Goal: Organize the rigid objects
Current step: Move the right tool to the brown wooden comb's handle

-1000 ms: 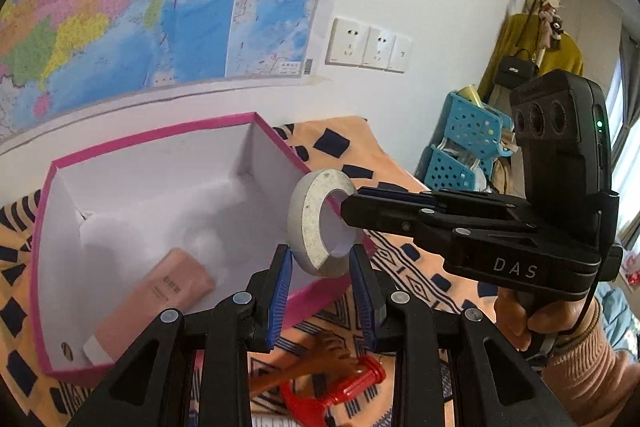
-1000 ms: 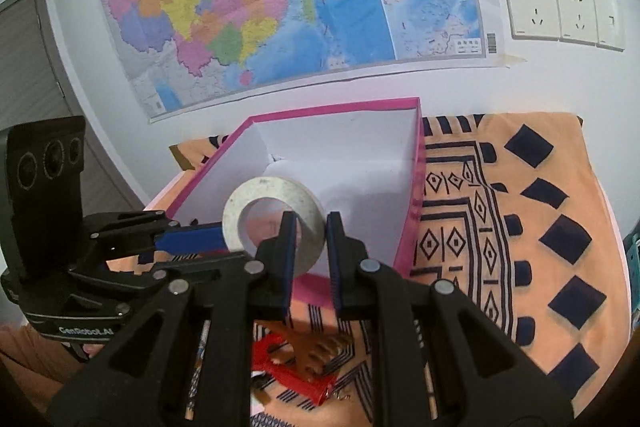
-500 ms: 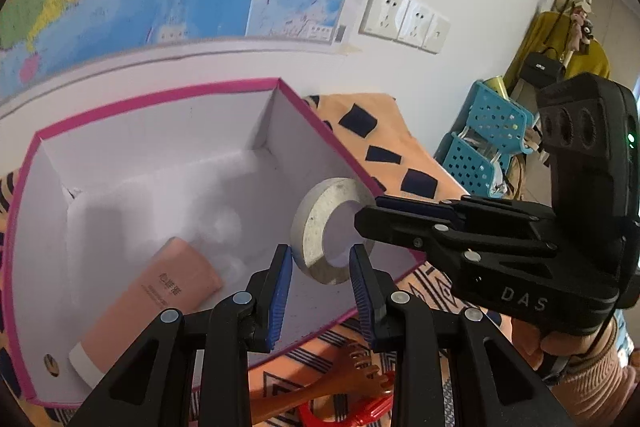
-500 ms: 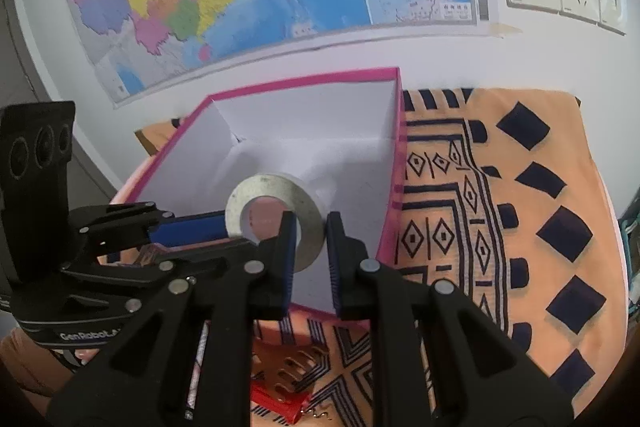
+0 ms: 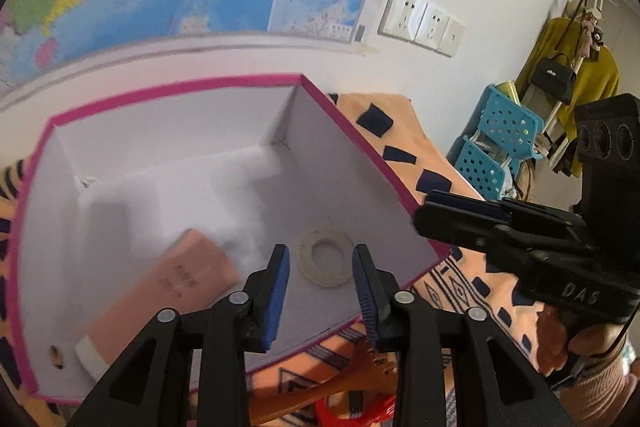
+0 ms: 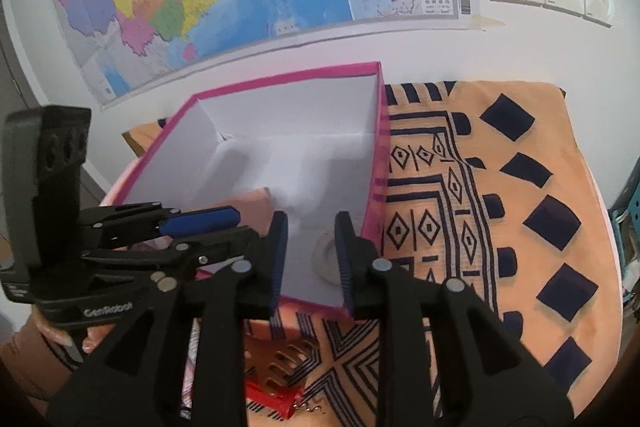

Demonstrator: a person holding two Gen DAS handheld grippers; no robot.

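From the left wrist camera, the tape roll (image 5: 325, 257) lies flat on the white floor of the pink-edged box (image 5: 360, 147), close to the box's right wall and near its front rim. It is a pale grey-white ring with a round hole through the middle, a little blurred in this view. The left gripper (image 5: 320, 291) hangs above the front rim with its blue-padded jaws spread apart and nothing between them; the ring shows in the gap but lies well below. A pink tube (image 5: 160, 295) (white cap toward the front corner) rests on the box floor to the left of the ring, apart from it. The right gripper (image 5: 452, 215) juts in from the right, over the box's right wall; its jaw gap cannot be told from here.

From the right wrist camera, the right gripper (image 6: 310, 251) has its jaws parted and empty, above the box's (image 6: 280, 83) near right corner. The tape roll (image 6: 326, 261) sits partly hidden behind the right finger. The box stands on an orange patterned cloth (image 6: 500, 187).
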